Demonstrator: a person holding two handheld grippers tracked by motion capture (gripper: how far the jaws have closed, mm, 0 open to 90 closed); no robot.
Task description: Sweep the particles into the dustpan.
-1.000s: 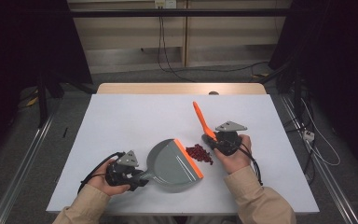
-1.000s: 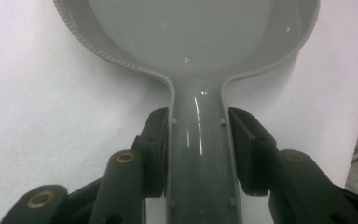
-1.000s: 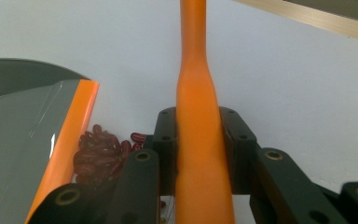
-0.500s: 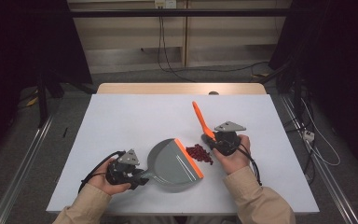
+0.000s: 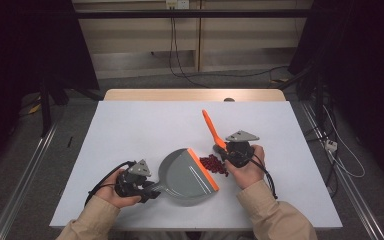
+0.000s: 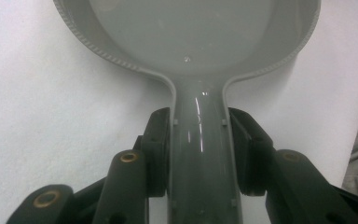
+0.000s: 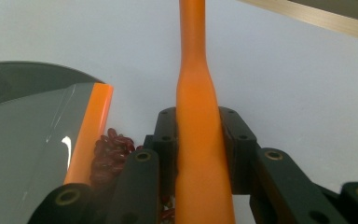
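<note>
While L gripper [image 5: 152, 189] grips dustpan [image 5: 187, 175] handle, beans [image 5: 214, 164] lie betw. pan lip & R gripper [image 5: 228, 152], clamped on brush [image 5: 213, 129] handle; bristles prob. hidden.

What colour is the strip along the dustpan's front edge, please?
Orange strip on the grey dustpan, clearest in the right gripper view.

A lab: black curtains [image 5: 25, 45], loose floor cables [image 5: 180, 65].

A white-topped table [image 5: 145, 125] stood at the centre of the frame, a strip of bare wood [image 5: 195, 94] showing along its far edge. Grey floor [image 5: 25, 165] lay around it, with metal rails [image 5: 22, 182] at lower left and lower right. Across the top ran a pale panelled wall [image 5: 140, 37] with black cables [image 5: 176, 50] hanging down. Dark curtains [image 5: 15, 45] filled both upper corners.
</note>
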